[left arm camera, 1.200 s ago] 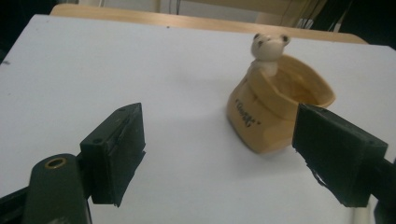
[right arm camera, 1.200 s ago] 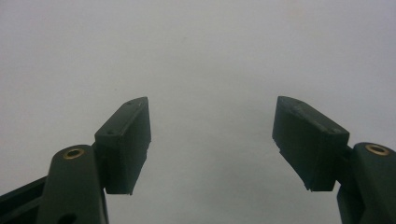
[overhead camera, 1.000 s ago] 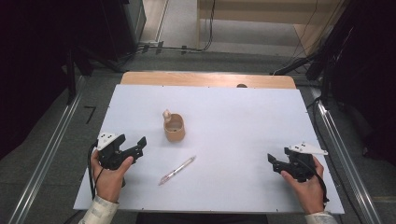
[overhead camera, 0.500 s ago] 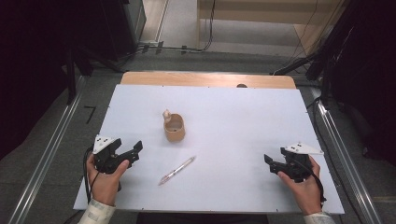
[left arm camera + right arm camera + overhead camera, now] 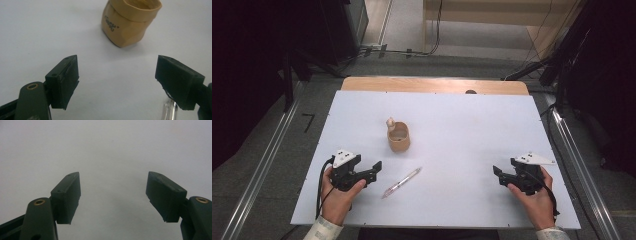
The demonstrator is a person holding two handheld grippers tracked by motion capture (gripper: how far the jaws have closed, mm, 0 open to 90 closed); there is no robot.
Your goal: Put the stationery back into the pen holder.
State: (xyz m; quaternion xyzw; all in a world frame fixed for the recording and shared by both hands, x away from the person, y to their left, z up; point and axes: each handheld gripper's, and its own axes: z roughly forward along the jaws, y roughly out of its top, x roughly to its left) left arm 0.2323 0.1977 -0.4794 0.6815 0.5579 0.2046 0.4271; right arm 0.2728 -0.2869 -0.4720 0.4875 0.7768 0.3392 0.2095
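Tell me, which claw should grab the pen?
Probably the left claw. It sits open just beside the pen, whose end shows by its jaw. The right claw is open too, but far across the table.

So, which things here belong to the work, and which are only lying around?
Belonging to the work:
- pen, nearest the left claw
- tan paper cup

Only lying around:
- cables on the floor
- wooden board behind the white table
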